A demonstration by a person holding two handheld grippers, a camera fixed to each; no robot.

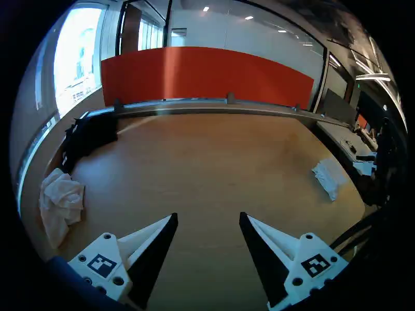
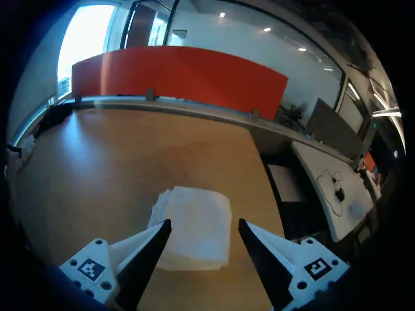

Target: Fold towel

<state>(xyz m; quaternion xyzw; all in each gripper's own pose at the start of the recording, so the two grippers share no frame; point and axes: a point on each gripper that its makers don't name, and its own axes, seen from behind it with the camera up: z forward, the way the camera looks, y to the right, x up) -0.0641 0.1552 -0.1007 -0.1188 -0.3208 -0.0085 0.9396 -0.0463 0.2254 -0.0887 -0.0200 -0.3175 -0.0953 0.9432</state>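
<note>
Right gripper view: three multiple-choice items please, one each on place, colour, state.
1. Where is the folded towel?
A. on the wooden table, just ahead of the right tool
B. on the floor
C. hanging from a chair

2. What colour is the partition behind the table?
A. green
B. orange-red
C. grey

3. How is the right tool?
A. shut on the towel
B. shut, empty
C. open, holding nothing

Answers:
1 A: the towel lies flat on the wood before the fingertips.
2 B: the panel reads orange-red.
3 C: a wide gap shows between the fingers, and they press on nothing.
</note>
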